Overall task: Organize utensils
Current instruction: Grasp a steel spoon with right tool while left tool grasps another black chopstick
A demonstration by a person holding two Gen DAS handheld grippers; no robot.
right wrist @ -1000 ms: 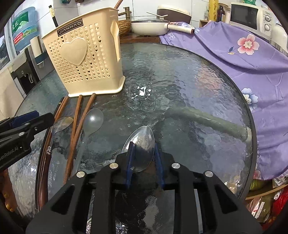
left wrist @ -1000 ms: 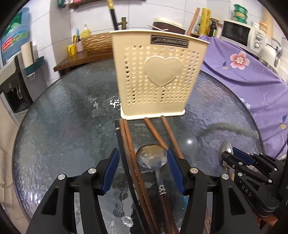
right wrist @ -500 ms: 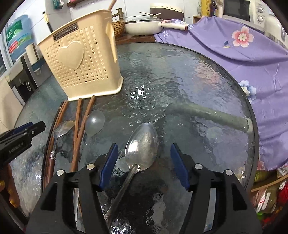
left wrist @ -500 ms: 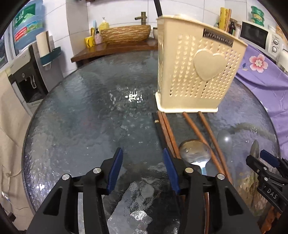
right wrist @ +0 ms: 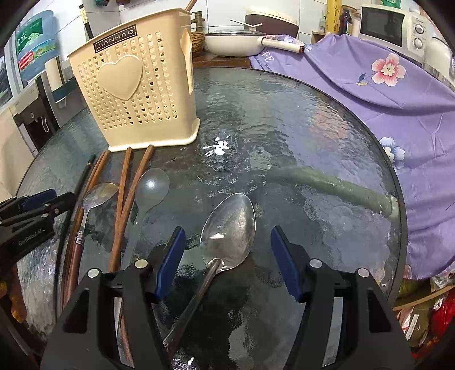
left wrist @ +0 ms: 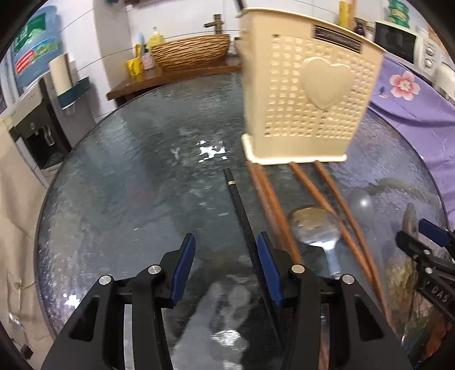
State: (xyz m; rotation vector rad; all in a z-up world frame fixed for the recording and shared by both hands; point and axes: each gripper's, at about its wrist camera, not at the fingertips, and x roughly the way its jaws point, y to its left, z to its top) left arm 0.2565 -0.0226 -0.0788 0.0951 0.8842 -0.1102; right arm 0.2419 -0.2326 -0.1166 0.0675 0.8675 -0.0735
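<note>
A cream utensil basket (left wrist: pixel 308 94) with a heart on its front stands on the round glass table (left wrist: pixel 142 176); it also shows in the right wrist view (right wrist: pixel 136 94). In front of it lie a black chopstick (left wrist: pixel 240 210), several brown chopsticks (left wrist: pixel 330 196), a wood-handled metal spoon (left wrist: pixel 314 227) and a clear plastic spoon (right wrist: pixel 149 189). My left gripper (left wrist: pixel 226 269) is open, the black chopstick just inside its right finger. My right gripper (right wrist: pixel 227 256) is open around a large metal spoon (right wrist: pixel 227 230) lying on the glass.
A purple flowered cloth (right wrist: pixel 384 94) covers the right side. A wooden counter with a woven basin (left wrist: pixel 190 51), a white pan (right wrist: pixel 236 42) and a microwave (right wrist: pixel 389 25) stand behind. A water dispenser (left wrist: pixel 31 108) is at the left.
My right gripper opened and let go of the large metal spoon, which now lies on the glass. My left gripper moved left from the wood-handled spoon to the black chopstick.
</note>
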